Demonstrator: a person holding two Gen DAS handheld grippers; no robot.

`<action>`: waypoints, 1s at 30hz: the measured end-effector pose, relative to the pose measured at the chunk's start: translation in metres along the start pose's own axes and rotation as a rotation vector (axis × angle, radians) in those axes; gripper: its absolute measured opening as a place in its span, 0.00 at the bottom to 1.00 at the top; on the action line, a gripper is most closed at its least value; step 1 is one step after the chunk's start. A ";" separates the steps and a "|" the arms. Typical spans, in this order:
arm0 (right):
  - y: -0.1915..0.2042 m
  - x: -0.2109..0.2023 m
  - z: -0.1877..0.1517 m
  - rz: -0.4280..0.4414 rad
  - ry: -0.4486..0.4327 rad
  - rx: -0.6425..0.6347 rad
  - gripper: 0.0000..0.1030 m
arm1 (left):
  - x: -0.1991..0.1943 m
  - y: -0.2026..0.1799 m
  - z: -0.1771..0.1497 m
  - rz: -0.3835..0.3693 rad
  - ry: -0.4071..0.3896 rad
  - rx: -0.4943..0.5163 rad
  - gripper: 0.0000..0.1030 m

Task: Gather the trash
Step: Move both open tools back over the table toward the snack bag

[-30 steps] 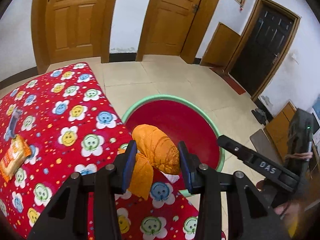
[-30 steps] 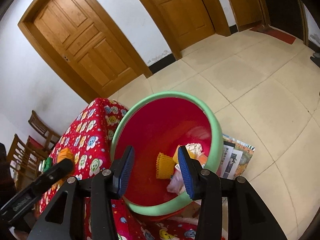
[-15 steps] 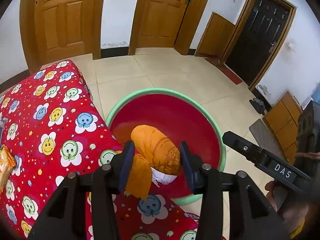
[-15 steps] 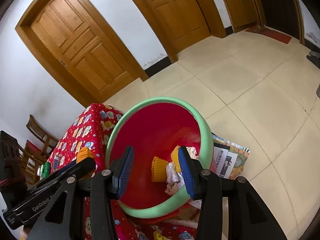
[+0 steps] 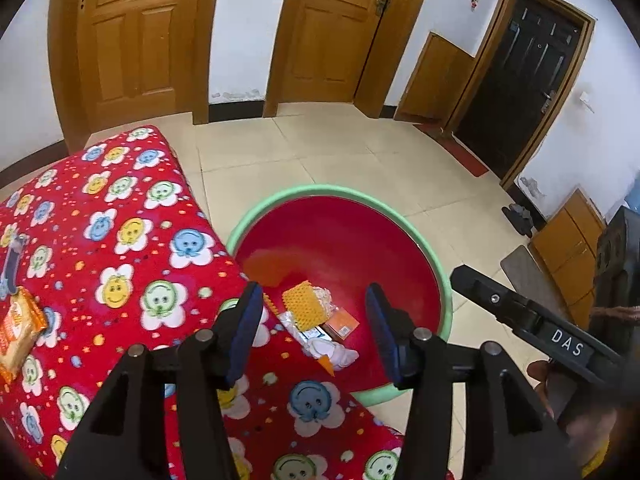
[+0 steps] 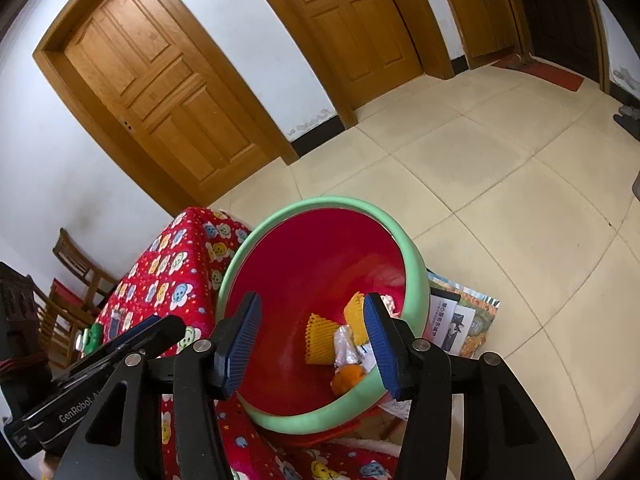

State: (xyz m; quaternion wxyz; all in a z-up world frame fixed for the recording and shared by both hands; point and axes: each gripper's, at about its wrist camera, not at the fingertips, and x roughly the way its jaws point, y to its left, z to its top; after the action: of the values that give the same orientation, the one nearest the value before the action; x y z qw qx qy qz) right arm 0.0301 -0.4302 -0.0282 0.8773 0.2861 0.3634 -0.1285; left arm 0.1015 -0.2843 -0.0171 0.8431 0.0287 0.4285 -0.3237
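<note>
- The left tool (image 5: pixel 314 330) is seen with jaws opening and nothing between them; the right tool (image 6: pixel 312 340) likewise, empty.
- Trash is gathered in the red basin (image 5: pixel 400 236): yellow foam nets (image 5: pixel 304 306), crumpled wrappers (image 5: pixel 320 344).
- An orange snack packet (image 5: pixel 18 334) is left on the surface; judged light, crinkly, slippery, best pinched at one edge.
- The surface is covered by a soft red flowered cloth (image 5: pixel 120 240); beyond, pale tiled floor (image 5: pixel 360 152) and wooden doors (image 5: pixel 132 36).

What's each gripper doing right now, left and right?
Left gripper: jaws opening, nothing between them.
Right gripper: jaws opening, nothing held.
</note>
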 end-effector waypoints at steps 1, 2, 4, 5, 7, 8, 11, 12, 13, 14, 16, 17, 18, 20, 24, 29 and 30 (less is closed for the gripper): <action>0.001 -0.001 0.000 0.001 -0.001 -0.002 0.53 | -0.003 0.002 0.000 0.007 -0.005 -0.004 0.51; 0.002 -0.002 0.000 0.003 -0.003 -0.004 0.54 | -0.007 0.006 0.000 0.017 -0.011 -0.009 0.51; 0.005 -0.004 -0.001 0.006 -0.006 -0.008 0.56 | -0.013 0.014 0.000 0.032 -0.021 -0.018 0.51; 0.006 -0.004 -0.001 0.009 -0.007 -0.010 0.59 | -0.016 0.018 0.000 0.041 -0.025 -0.021 0.52; 0.009 -0.006 -0.001 0.016 -0.007 -0.013 0.60 | -0.022 0.029 -0.001 0.061 -0.032 -0.032 0.52; 0.010 -0.007 -0.001 0.019 -0.008 -0.015 0.60 | -0.025 0.034 -0.001 0.074 -0.035 -0.038 0.52; 0.015 -0.009 -0.002 0.018 -0.008 -0.025 0.60 | -0.034 0.051 -0.004 0.112 -0.045 -0.058 0.52; 0.017 -0.009 -0.002 0.019 -0.007 -0.027 0.61 | -0.037 0.056 -0.005 0.125 -0.048 -0.065 0.52; 0.018 -0.009 -0.003 0.020 -0.005 -0.029 0.61 | -0.040 0.063 -0.005 0.136 -0.051 -0.071 0.52; 0.020 -0.009 -0.003 0.021 -0.003 -0.031 0.61 | -0.043 0.070 -0.006 0.149 -0.054 -0.078 0.52; 0.024 -0.009 -0.004 0.021 0.001 -0.037 0.61 | -0.049 0.084 -0.009 0.175 -0.058 -0.090 0.52; 0.025 -0.009 -0.004 0.021 0.002 -0.039 0.61 | -0.052 0.092 -0.010 0.191 -0.059 -0.096 0.52; 0.026 -0.009 -0.005 0.021 0.004 -0.042 0.61 | -0.054 0.100 -0.011 0.205 -0.060 -0.103 0.52; 0.029 -0.009 -0.005 0.021 0.007 -0.049 0.61 | -0.059 0.116 -0.012 0.228 -0.062 -0.129 0.52; 0.035 -0.009 -0.007 0.020 0.013 -0.057 0.61 | -0.068 0.147 -0.015 0.274 -0.073 -0.185 0.52; 0.040 -0.011 -0.009 0.015 0.019 -0.071 0.61 | -0.073 0.188 -0.019 0.326 -0.074 -0.263 0.52; 0.040 -0.011 -0.009 0.014 0.019 -0.072 0.61 | -0.073 0.196 -0.020 0.333 -0.072 -0.277 0.52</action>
State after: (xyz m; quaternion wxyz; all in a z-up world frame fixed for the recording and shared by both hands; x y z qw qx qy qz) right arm 0.0349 -0.3924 -0.0088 0.8844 0.2579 0.3742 -0.1066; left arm 0.1679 -0.0848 -0.0204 0.8957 -0.0285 0.4276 -0.1188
